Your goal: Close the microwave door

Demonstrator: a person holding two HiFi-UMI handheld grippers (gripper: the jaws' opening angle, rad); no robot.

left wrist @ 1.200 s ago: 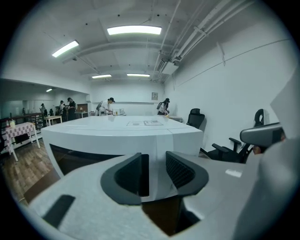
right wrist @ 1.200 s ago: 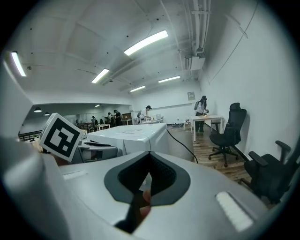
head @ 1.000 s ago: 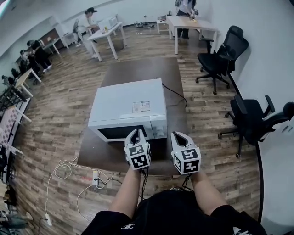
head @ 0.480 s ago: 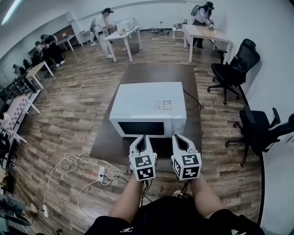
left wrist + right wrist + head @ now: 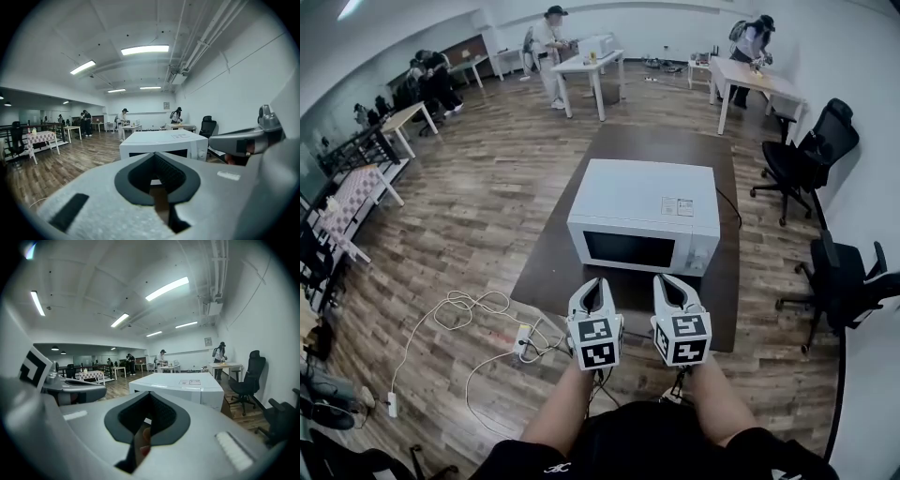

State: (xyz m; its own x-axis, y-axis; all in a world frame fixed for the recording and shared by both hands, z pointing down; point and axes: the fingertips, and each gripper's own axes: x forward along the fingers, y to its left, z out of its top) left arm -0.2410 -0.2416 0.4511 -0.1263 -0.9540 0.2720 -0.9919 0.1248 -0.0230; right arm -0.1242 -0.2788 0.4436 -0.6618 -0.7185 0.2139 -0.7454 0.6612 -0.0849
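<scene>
A white microwave [image 5: 647, 211] stands on a low brown table [image 5: 637, 141], its dark-windowed door flat against the front. Both grippers are held side by side in front of me, short of the table's near edge and apart from the microwave. My left gripper [image 5: 592, 284] is shut with nothing between its jaws. My right gripper [image 5: 667, 281] is shut and empty too. In the left gripper view the microwave [image 5: 164, 143] sits beyond the closed jaw tips of the left gripper [image 5: 156, 154]. The right gripper view shows the microwave [image 5: 183, 385] ahead of the right gripper [image 5: 149, 395].
A power strip with white cables [image 5: 525, 337] lies on the wooden floor to the left of the table. Black office chairs [image 5: 806, 155] stand at the right by the wall. White desks [image 5: 591, 66] with people at them fill the back of the room.
Both grippers have drawn back from the microwave's front, which now lies farther off. The microwave door looks closed throughout.
</scene>
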